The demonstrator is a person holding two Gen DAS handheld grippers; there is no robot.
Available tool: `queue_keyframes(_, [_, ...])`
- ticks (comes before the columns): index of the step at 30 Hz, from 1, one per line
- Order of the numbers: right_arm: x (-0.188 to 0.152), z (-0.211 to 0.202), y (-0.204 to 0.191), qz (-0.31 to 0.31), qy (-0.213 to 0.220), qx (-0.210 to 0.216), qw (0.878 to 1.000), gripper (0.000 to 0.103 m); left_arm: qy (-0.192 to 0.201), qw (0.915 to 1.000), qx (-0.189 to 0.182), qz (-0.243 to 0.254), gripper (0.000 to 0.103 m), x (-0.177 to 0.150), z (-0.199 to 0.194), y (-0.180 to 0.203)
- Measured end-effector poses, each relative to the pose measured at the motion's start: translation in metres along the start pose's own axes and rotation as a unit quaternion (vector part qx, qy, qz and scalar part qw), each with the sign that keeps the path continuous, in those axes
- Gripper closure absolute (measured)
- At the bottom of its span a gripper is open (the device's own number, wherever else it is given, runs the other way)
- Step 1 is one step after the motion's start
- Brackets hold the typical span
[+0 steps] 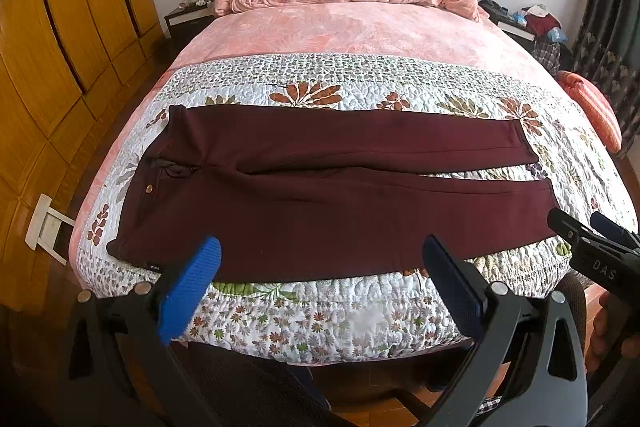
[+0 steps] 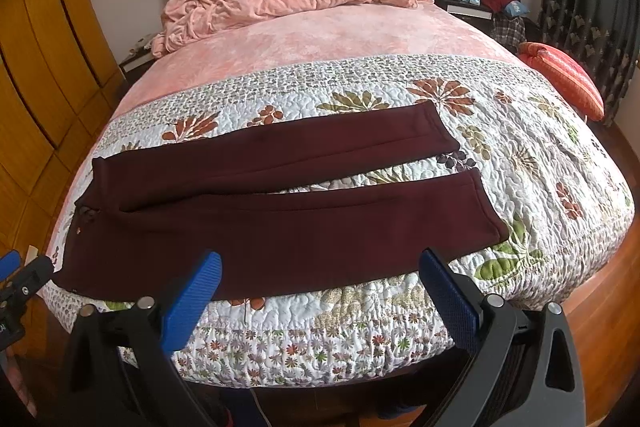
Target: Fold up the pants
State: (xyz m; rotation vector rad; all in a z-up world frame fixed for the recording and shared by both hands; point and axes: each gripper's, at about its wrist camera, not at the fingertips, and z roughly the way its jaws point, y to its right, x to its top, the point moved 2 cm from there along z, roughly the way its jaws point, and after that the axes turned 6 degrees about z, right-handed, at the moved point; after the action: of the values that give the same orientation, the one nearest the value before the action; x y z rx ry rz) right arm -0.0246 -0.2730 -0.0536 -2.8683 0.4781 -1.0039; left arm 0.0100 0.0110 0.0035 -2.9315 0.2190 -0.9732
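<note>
Maroon pants (image 1: 328, 195) flat on floral quilt (image 1: 320, 315).
L gripper (image 1: 320, 279) & R gripper (image 2: 320, 287): fingers spread wide, holding nothing.

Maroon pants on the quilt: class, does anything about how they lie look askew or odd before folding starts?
Little stands out. The maroon fabric pants lie flat across the floral quilted bedspread, waistband to the left. The two legs splay apart toward the cuffs, showing quilt between them. Both claws, left and right, hang open, touching nothing.
</note>
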Motion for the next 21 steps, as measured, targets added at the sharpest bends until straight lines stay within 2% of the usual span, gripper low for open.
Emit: queue_keyframes(21, [0.0,0.002,0.0,0.0,-0.001,0.0,1.0,0.004,-0.009,0.9999,0.004,0.005,0.003,0.004,0.011,0.001])
